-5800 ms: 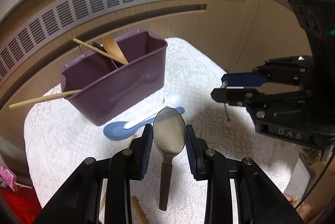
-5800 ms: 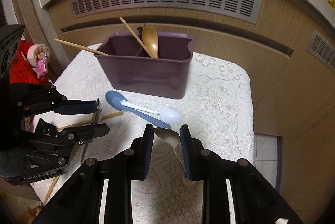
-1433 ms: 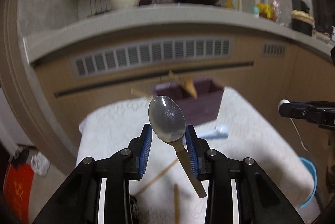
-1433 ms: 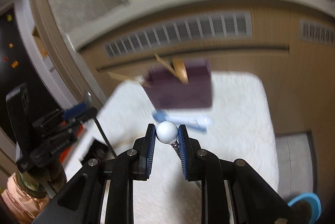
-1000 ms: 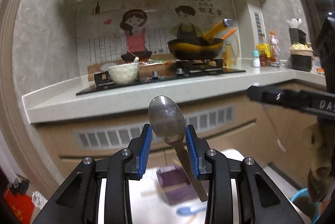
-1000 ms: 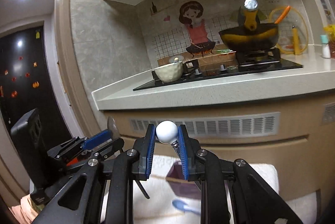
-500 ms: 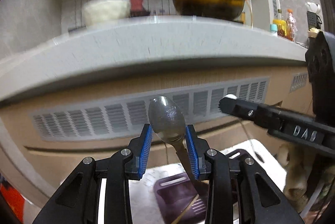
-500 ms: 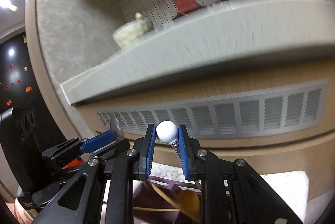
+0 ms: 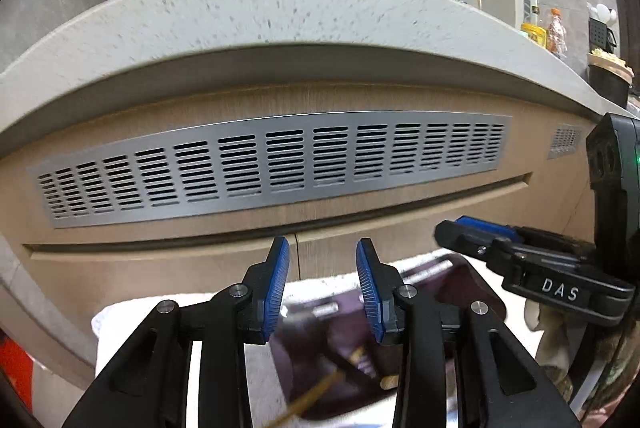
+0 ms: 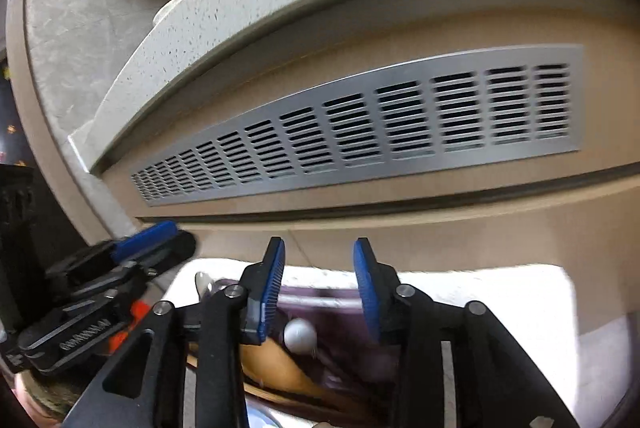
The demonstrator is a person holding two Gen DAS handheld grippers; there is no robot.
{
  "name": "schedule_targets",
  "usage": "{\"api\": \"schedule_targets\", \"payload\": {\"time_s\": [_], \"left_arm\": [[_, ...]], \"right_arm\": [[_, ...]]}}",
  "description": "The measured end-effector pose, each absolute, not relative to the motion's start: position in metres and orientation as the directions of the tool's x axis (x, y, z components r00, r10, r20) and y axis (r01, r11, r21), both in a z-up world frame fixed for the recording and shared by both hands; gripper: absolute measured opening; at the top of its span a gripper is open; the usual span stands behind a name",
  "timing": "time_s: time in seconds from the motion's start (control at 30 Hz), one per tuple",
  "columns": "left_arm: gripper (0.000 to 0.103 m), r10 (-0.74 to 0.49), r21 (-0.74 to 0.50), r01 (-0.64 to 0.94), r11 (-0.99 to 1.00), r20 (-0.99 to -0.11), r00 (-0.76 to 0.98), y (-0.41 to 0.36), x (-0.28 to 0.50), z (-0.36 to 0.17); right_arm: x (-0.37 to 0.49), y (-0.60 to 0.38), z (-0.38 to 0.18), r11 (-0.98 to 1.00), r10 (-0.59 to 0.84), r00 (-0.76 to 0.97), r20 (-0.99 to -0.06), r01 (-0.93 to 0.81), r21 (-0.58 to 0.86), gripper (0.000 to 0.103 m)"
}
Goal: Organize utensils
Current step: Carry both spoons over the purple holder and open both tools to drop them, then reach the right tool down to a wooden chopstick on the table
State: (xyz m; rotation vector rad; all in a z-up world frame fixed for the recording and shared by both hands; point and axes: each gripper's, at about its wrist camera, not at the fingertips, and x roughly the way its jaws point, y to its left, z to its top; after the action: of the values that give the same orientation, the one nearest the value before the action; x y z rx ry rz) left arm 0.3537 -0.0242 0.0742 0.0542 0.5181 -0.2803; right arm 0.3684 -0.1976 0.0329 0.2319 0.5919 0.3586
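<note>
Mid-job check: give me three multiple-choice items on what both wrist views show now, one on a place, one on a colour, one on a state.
1. Where is the white spoon?
A. in the purple bin
B. on the countertop
C. in the right gripper

2. What colour are the gripper pads?
A. red
B. blue
C. green

3. How is the left gripper?
A. shut on a metal spoon
B. shut on a chopstick
C. open, empty

Answers: 1 A, its white end lies below the open jaws, inside the bin; 2 B, ribbed blue strips line each finger; 3 C, only cabinet front shows between the pads.
</note>
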Motion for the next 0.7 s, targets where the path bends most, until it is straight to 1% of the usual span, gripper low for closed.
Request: {"api": "schedule_targets", "payload": {"time_s": [0.1, 0.13, 0.23, 0.37, 0.43, 0.47, 0.57, 0.7], "left_arm": [[0.045, -0.250, 0.009, 0.294, 0.956, -0.503, 0.828, -0.026, 0.327, 0.077], [0.046, -0.246, 0.021, 0.297, 0.955, -0.506, 0.827, -0.027, 0.318, 0.077], [0.047, -0.241, 0.046, 0.309, 0.950, -0.522, 0.818, -0.025, 0.286, 0.073], [0.056, -0.248, 0.042, 0.331, 0.943, -0.576, 0.779, -0.019, 0.252, 0.061], [0.056, -0.244, 0.049, 0.340, 0.939, -0.604, 0.759, -0.017, 0.239, 0.053], [0.057, -0.240, 0.050, 0.344, 0.937, -0.623, 0.745, -0.016, 0.233, 0.046], [0.057, -0.239, 0.037, 0.352, 0.935, -0.667, 0.706, -0.011, 0.221, 0.028], [0.057, -0.245, 0.014, 0.361, 0.932, -0.710, 0.660, -0.005, 0.214, 0.012]], "right_arm": [[0.343, -0.200, 0.034, 0.942, 0.326, 0.777, -0.539, -0.217, 0.257, 0.039], [0.335, -0.200, 0.034, 0.948, 0.310, 0.777, -0.549, -0.211, 0.237, 0.040], [0.303, -0.191, 0.027, 0.969, 0.249, 0.774, -0.582, -0.197, 0.152, 0.047], [0.268, -0.173, 0.013, 0.972, 0.225, 0.740, -0.634, -0.214, 0.095, 0.055], [0.254, -0.162, 0.004, 0.970, 0.225, 0.715, -0.662, -0.228, 0.083, 0.058], [0.248, -0.156, -0.001, 0.970, 0.221, 0.704, -0.675, -0.232, 0.076, 0.061], [0.230, -0.137, -0.018, 0.968, 0.208, 0.660, -0.721, -0.243, 0.057, 0.068], [0.208, -0.111, -0.048, 0.962, 0.209, 0.575, -0.791, -0.265, 0.061, 0.069]]}}
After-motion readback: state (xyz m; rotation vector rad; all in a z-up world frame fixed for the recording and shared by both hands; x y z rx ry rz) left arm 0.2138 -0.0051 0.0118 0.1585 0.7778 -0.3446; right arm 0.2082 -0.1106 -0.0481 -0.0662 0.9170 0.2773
